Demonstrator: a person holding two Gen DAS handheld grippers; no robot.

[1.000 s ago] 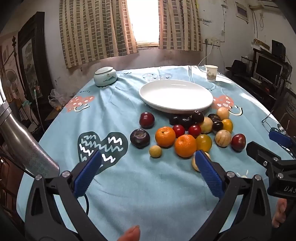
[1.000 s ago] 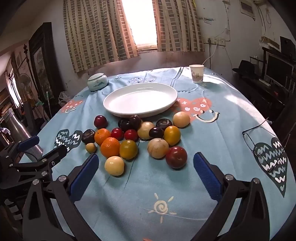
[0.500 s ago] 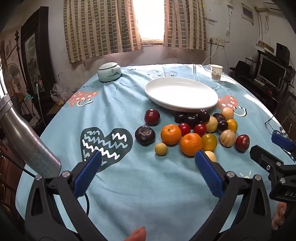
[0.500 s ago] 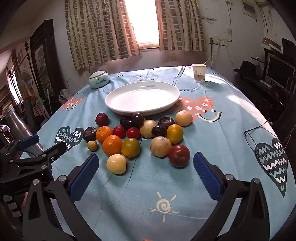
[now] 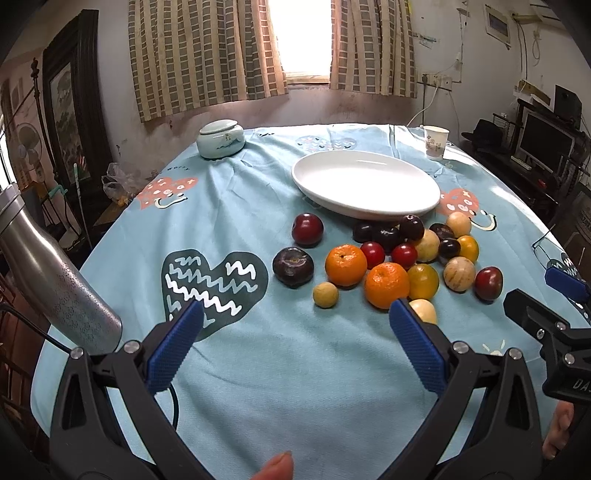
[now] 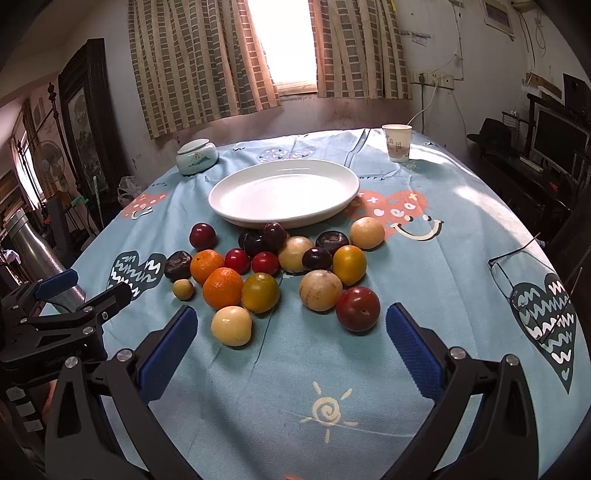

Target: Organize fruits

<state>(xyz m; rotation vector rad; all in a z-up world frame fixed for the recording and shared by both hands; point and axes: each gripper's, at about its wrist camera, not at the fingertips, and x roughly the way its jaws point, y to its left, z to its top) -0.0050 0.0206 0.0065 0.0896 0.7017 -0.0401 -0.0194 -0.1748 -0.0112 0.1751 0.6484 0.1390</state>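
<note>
Before the empty plate [image 6: 284, 195], fruit [image 6: 258, 291] lies clustered, both grippers [image 5: 295, 328] [image 6: 291, 332] gaping, ready to load it.

We see a round table under a light-blue tablecloth [image 6: 424, 258] printed with hearts and a small sun. At its far left edge sits a pale lidded ceramic jar [image 6: 196, 156]; at the far right edge stands a paper cup [image 6: 397, 142], upright, with a white cable hanging down the wall behind it. We find a pair of eyeglasses [image 6: 517, 280] lying on the cloth near the right edge. Behind the table, checked curtains [image 5: 207, 55] flank a bright window [image 5: 299, 35]. We note a dark-framed picture [image 5: 70, 96] at left, a monitor [image 5: 546, 142] at right and a metal cylinder [image 5: 48, 273] at near left.
</note>
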